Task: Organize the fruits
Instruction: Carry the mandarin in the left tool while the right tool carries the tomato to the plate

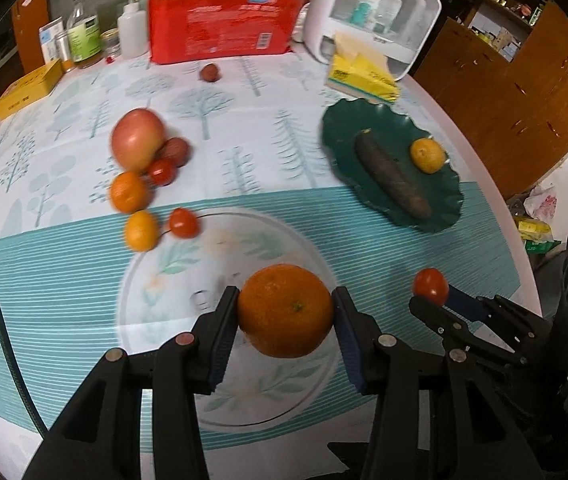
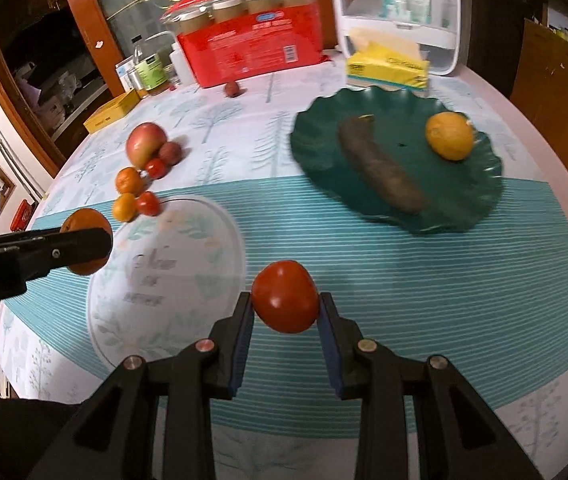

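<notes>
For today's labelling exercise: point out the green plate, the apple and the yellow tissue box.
green plate [image 2: 463, 200], right wrist view, bare front part of the dish.
apple [image 1: 138, 142], left wrist view, middle of its skin.
yellow tissue box [image 2: 387, 70], right wrist view, front face.

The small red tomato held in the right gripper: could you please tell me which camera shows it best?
The right wrist view: the small red tomato sits large and central between the right gripper pads. The left wrist view shows it small, near the right edge.
</notes>
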Demonstrator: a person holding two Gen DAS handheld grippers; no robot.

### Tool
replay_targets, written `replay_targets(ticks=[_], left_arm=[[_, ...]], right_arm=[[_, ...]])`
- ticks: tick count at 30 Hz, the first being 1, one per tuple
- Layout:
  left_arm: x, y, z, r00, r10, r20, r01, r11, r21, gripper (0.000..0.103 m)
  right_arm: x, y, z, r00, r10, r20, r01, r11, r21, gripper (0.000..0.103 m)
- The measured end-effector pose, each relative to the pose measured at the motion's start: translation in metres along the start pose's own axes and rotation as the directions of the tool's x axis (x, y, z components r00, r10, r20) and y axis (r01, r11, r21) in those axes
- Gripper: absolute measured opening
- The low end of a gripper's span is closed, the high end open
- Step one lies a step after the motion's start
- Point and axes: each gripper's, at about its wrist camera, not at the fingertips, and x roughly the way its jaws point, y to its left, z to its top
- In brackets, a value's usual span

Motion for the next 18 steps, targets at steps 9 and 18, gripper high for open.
replay_targets(ticks=[9,18], left_arm=[[0.016,-0.062,0.021,0.999,-0.012,0.033,0.011,1.000,0.017,0.045],[0.040,-0.111,0.058,0.998,-0.005,0.065,0.001,0.998,0.059,0.045]], right_arm=[[-0.012,-0.060,0.006,1.000,-0.019,0.008,0.019,1.000,-0.022,0.032],[-0.014,-0.107,0.029,0.999,-0.017,0.037,0.019,0.998,-0.056,0.032]])
